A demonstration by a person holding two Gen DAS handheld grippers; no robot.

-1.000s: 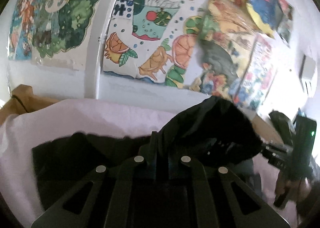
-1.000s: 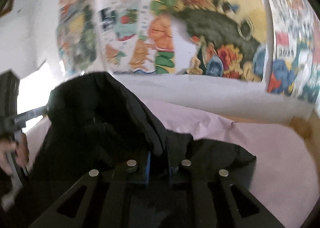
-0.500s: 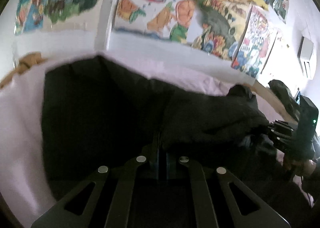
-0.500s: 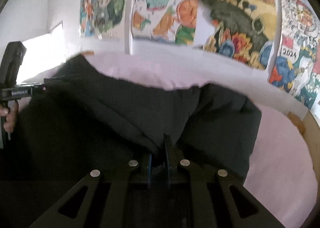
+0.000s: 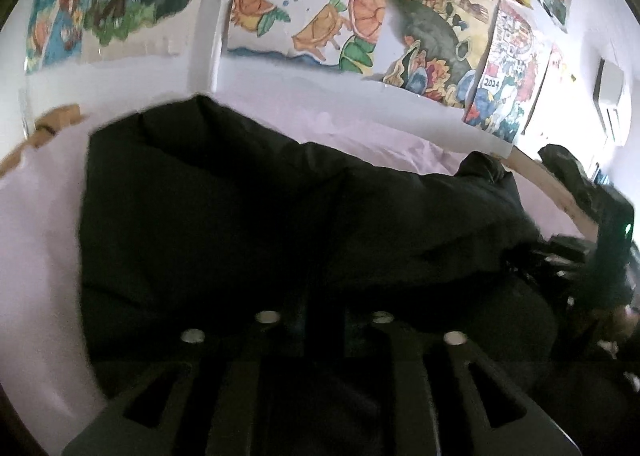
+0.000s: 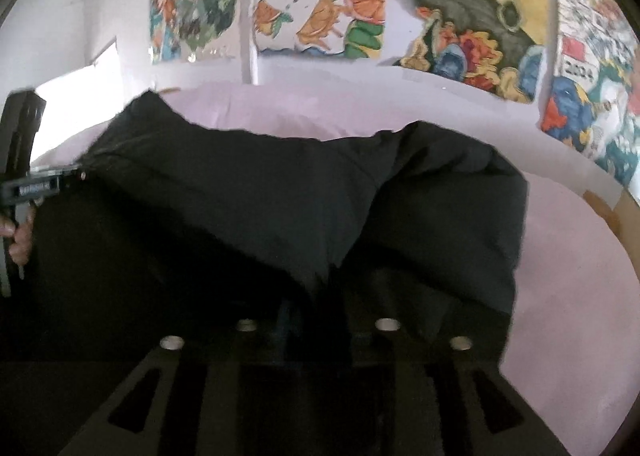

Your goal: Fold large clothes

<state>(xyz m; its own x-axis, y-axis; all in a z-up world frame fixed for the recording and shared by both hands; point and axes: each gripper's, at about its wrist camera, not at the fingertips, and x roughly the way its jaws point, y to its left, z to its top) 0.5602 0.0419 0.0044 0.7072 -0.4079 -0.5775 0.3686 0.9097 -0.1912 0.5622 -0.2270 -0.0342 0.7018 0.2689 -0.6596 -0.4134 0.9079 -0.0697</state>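
Note:
A large black garment (image 5: 240, 215) lies spread on a pale pink sheet (image 5: 36, 256), with one layer folded over the rest. My left gripper (image 5: 322, 308) sits low over the garment's near edge. Its jaws are opening, and a dark fold lies loose in the gap between them. In the right wrist view the same garment (image 6: 280, 195) covers the sheet (image 6: 560, 276). My right gripper (image 6: 316, 316) is also opening. A hanging fold drops between its fingers, and a blue pad (image 6: 286, 316) shows bare beside it.
Colourful drawings (image 5: 312, 7) cover the white wall behind the sheet. A wooden edge (image 5: 560, 195) borders the sheet on the right, and another wooden piece (image 5: 56, 119) shows at the far left. A hand (image 6: 20, 240) holds the left gripper's handle at the left border.
Both grippers came down with the lifted black fold and laid it over the garment. Their jaws, shut on the fabric before, now stand parted.

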